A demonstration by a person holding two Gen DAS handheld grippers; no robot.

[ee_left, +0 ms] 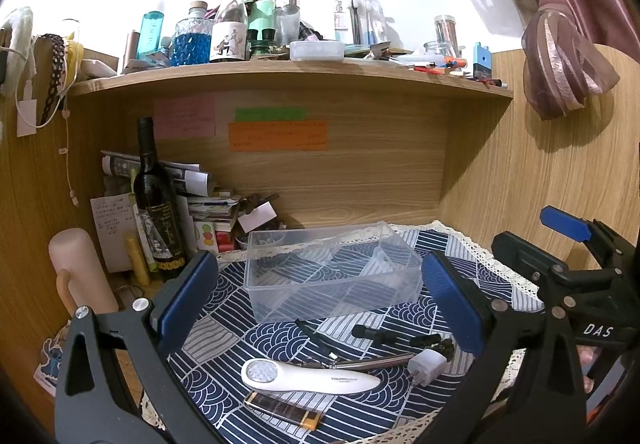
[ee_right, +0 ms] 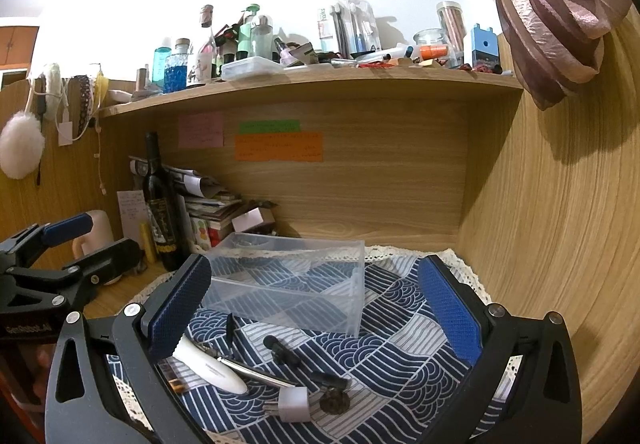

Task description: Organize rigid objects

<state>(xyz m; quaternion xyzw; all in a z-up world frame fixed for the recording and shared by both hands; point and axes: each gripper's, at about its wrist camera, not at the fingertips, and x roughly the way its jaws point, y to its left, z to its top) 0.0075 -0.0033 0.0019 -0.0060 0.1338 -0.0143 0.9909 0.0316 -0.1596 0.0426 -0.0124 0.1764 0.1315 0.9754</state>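
2 grippers hang over the patterned cloth [ee_left: 224, 376], and both of yours are spread wide with nothing between the pads. Your left gripper [ee_left: 320, 304] frames the clear plastic box [ee_left: 332, 272] straight ahead between its fingertips, with the loose items lying nearer to you, inside the span of the jaws: the white handheld light [ee_left: 308, 378] sits low and central, the dark bar with the yellow end [ee_left: 280, 410] just below it, the white plug adapter [ee_left: 427, 366] close to the right pad [ee_left: 452, 308], and the black pen [ee_left: 316, 338] and black clip [ee_left: 372, 333] between the light and the box. None of these touch the pads. Your right gripper [ee_right: 316, 308] sees the same box [ee_right: 288, 284] ahead and slightly left of centre; the light's handle [ee_right: 212, 366] lies right under its left pad [ee_right: 180, 308], whether touching you cannot tell, while the adapter [ee_right: 292, 404], the silver clip [ee_right: 256, 372] and the small dark round piece [ee_right: 335, 402] rest between the jaws, apart from both pads.
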